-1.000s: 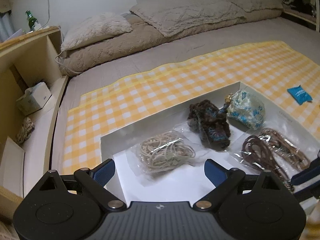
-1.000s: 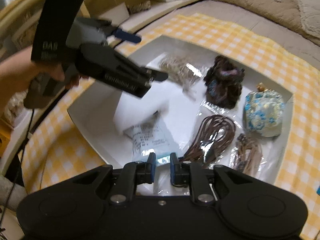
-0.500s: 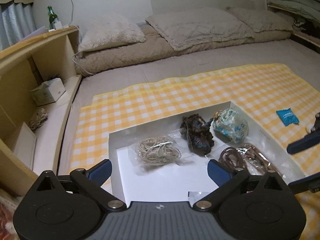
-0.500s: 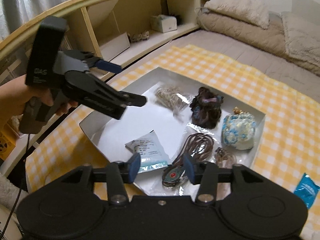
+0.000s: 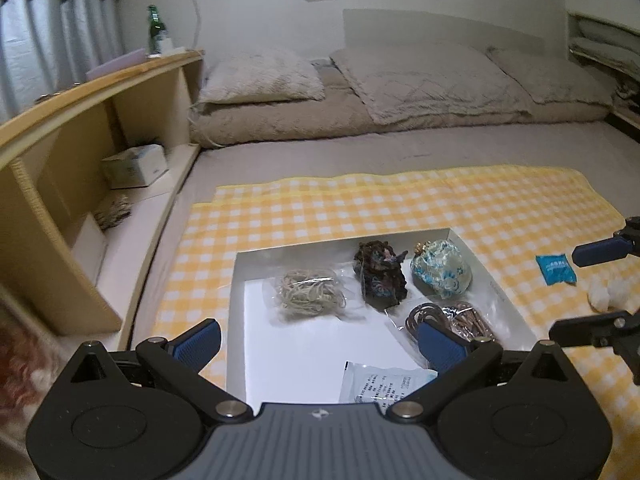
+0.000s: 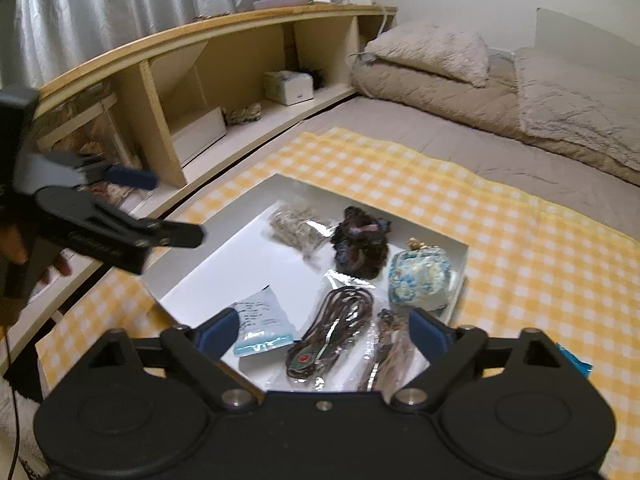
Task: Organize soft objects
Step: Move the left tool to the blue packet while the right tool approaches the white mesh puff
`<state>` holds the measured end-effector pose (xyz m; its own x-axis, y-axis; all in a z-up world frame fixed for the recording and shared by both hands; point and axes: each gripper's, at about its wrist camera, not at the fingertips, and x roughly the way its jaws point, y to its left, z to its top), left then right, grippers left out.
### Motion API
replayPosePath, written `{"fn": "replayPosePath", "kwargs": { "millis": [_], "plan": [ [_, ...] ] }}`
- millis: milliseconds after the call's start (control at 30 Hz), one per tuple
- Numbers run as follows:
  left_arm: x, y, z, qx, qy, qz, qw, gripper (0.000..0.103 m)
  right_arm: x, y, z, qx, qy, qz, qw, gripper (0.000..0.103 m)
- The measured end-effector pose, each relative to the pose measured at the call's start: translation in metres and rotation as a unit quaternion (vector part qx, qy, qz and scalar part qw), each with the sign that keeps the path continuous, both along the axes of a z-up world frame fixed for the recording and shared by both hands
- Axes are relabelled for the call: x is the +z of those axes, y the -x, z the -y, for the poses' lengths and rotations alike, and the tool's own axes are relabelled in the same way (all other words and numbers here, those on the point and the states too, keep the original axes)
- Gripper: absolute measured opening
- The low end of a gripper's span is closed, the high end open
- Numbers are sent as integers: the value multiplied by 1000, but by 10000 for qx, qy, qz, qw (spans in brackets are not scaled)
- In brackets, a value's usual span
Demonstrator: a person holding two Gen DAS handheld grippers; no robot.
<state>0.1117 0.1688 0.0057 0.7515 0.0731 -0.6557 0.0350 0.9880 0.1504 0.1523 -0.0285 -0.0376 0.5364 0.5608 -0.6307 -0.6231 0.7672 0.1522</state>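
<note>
A white tray (image 5: pixel 340 242) lies on a yellow checked cloth (image 5: pixel 360 200). It holds a bag of beige bands (image 5: pixel 310 294), a dark knitted scrunchie (image 5: pixel 380 276), a blue floral pouch (image 5: pixel 440 272), two bags of brown cords (image 6: pixel 332 332) and a white sachet (image 6: pixel 260 322) near its front edge. My right gripper (image 6: pixel 324 332) hovers above the tray's front; its jaws are opening with nothing between the pads. Held above the tray's left side, my left gripper (image 5: pixel 320 340) is wide open and empty, with a hand (image 6: pixel 16 244) around its handle.
A small blue packet (image 5: pixel 556 267) and a white fluffy thing (image 5: pixel 604 298) lie on the cloth right of the tray. A low wooden shelf (image 5: pixel 100 128) with a tissue box (image 5: pixel 134 166) runs along the left. Pillows and bedding (image 5: pixel 400 92) fill the back.
My right gripper, shut on the white sachet, has opened and left it in the tray. Both grippers have drawn back and upward, so the tray looks smaller.
</note>
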Motion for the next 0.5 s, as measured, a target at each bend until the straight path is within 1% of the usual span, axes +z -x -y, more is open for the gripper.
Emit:
{"fn": "replayPosePath", "kwargs": {
  "millis": [133, 167, 300, 500],
  "plan": [
    [8, 14, 0, 250, 149, 93, 9995, 103, 3, 2, 10, -231, -88, 78, 9997, 100],
    [10, 18, 0, 318, 179, 109, 9993, 103, 4, 2, 12, -283, -114, 73, 9995, 103],
    [13, 31, 1, 589, 293, 143, 9977, 103, 6, 3, 20, -540, -159, 103, 9984, 103],
    [12, 46, 4, 736, 523, 155, 9958, 103, 7, 4, 30, -823, -251, 95, 9962, 103]
  ]
}}
